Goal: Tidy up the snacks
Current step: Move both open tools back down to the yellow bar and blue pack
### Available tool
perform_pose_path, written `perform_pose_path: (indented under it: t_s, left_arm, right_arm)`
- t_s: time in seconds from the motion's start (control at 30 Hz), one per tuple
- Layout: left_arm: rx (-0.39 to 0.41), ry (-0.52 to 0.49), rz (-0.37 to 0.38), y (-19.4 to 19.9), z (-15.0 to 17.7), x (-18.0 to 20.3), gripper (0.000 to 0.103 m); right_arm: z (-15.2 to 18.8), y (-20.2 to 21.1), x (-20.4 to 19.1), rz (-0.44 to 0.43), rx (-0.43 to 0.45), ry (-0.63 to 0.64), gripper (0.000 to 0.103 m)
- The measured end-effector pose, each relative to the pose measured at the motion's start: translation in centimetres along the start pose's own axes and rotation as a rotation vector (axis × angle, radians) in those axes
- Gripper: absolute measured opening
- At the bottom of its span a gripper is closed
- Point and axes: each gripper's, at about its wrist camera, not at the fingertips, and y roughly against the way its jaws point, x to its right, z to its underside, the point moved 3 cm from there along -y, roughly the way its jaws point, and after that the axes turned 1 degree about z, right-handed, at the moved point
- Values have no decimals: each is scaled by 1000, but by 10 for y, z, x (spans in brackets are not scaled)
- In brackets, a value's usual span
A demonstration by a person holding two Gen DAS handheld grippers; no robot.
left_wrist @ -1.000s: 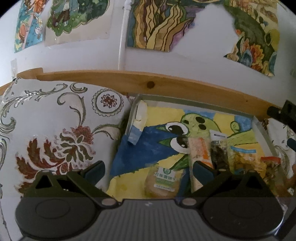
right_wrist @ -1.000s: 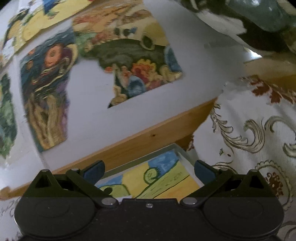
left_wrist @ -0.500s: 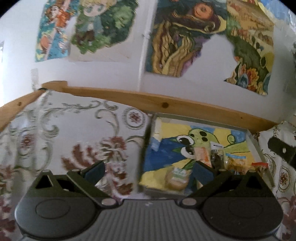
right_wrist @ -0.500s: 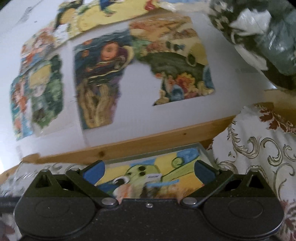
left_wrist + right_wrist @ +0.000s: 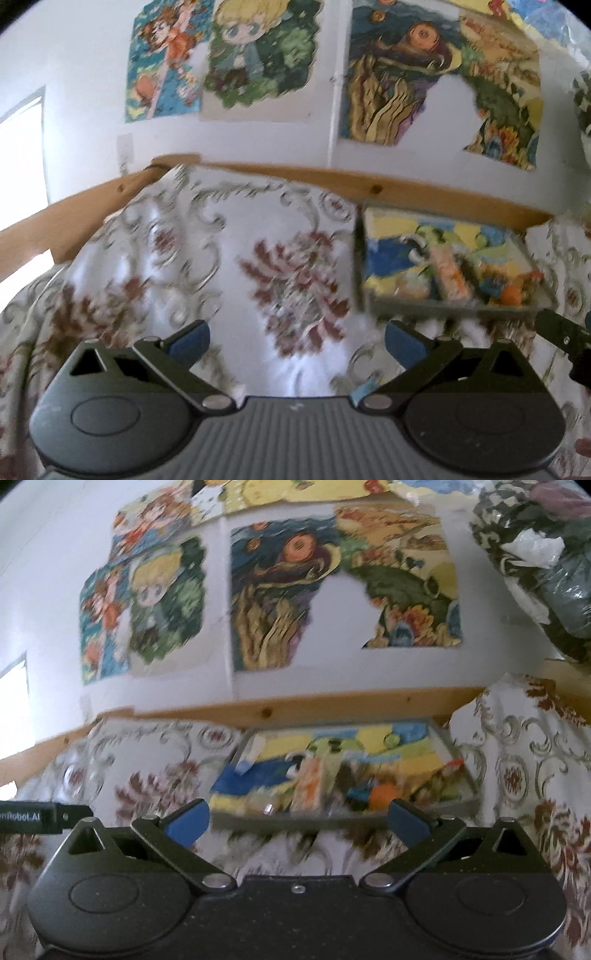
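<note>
1. Snacks (image 5: 332,782): a blurred heap of packets lies in a shallow tray (image 5: 458,805) resting on a floral cloth (image 5: 229,266). In the right wrist view the heap sits at about 12 o'clock, just beyond the fingertips; in the left wrist view it sits at about 2 o'clock.
2. Tray lining: a painted cartoon picture in blue, yellow and green. A small white-and-blue carton (image 5: 251,755) leans against the tray's left wall, apart from the heap.
3. Contents distinguishable: one long orange-and-white packet (image 5: 308,782) and a round orange item (image 5: 382,794). Print on the wrappers is too blurred to read.
4. Left gripper (image 5: 297,338): jaws spread wide, nothing between them, over bare cloth at the tray's 9 o'clock side.
5. Right gripper (image 5: 297,818): jaws spread wide, empty, aimed at the tray's near edge.
6. Legible writing: a black bar (image 5: 44,816) at 9 o'clock in the right wrist view reads partly "nRobot.AI".
7. Background: a wooden rail (image 5: 406,188) behind the tray; painted posters (image 5: 280,590) on the white wall.
</note>
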Motion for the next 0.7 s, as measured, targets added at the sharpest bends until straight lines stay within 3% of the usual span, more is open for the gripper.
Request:
perform_pose_path:
  t_s: [0.3, 0.7]
  left_arm:
    - [-124, 8, -58, 11, 41, -28, 103]
    - [-333, -31, -96, -6, 74, -29, 103]
  right_arm:
    - [45, 24, -31, 4, -105, 50, 102]
    - [80, 25, -51, 26, -236, 84, 102]
